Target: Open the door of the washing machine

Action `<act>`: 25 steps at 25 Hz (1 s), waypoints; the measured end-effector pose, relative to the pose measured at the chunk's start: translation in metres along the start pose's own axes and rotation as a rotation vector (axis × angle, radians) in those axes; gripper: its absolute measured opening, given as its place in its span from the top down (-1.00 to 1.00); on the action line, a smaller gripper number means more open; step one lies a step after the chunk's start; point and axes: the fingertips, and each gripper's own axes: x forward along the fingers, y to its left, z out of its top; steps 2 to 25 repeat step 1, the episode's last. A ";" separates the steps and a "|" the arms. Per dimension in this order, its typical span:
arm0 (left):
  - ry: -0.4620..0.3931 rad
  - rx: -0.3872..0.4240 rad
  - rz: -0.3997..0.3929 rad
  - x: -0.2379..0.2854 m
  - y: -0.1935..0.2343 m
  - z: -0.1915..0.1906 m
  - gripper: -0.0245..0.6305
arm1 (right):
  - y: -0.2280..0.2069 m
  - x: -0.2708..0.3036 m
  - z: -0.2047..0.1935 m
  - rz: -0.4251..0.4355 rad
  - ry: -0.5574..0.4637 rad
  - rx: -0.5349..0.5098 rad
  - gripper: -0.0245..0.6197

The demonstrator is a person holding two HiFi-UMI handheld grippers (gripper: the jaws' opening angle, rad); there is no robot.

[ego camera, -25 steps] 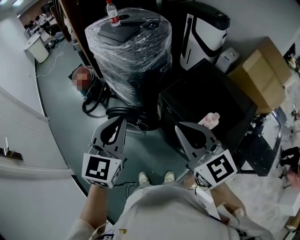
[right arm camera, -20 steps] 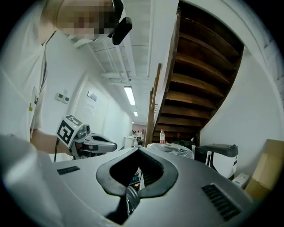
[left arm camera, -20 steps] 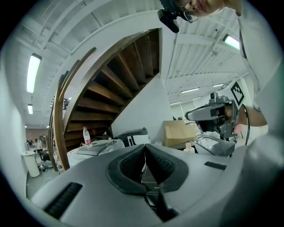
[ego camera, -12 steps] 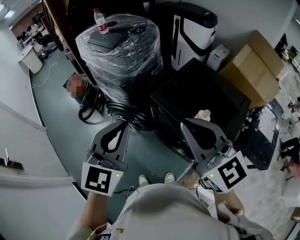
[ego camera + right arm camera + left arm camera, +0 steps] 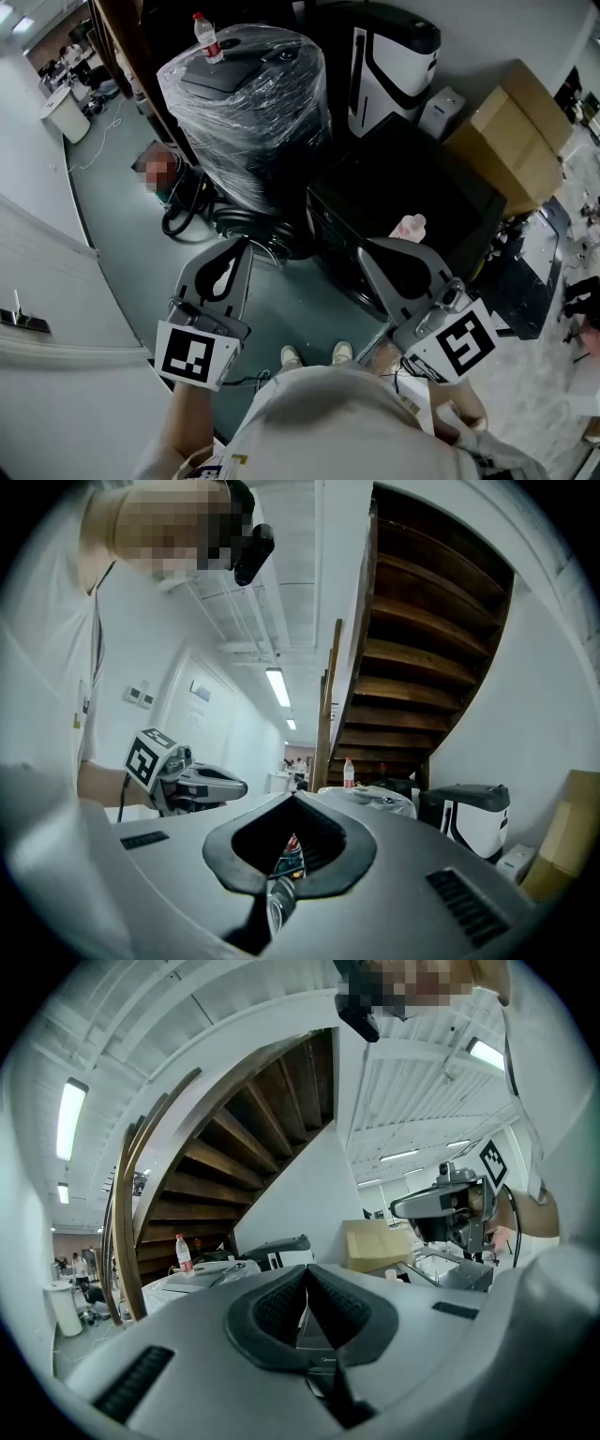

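The left gripper is clenched on nothing, its tips pressed together above the floor. Ahead of it stands a plastic-wrapped appliance with a water bottle on top. Just right sits the black washing machine, a small pink bottle on its top. I cannot make out its door. The right gripper, likewise clenched and empty, hovers near the machine's front.

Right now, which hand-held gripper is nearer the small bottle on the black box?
Right. The right hand-held gripper ends just left of the bottle in the head view; the left hand-held gripper is farther left, above the floor.
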 end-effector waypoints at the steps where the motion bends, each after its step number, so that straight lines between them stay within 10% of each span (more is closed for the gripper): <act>1: 0.001 -0.001 0.002 -0.001 0.001 0.000 0.86 | 0.001 0.001 0.000 0.004 -0.002 0.000 0.84; 25: 0.001 -0.001 0.002 -0.001 0.001 0.000 0.86 | 0.001 0.001 0.000 0.004 -0.002 0.000 0.84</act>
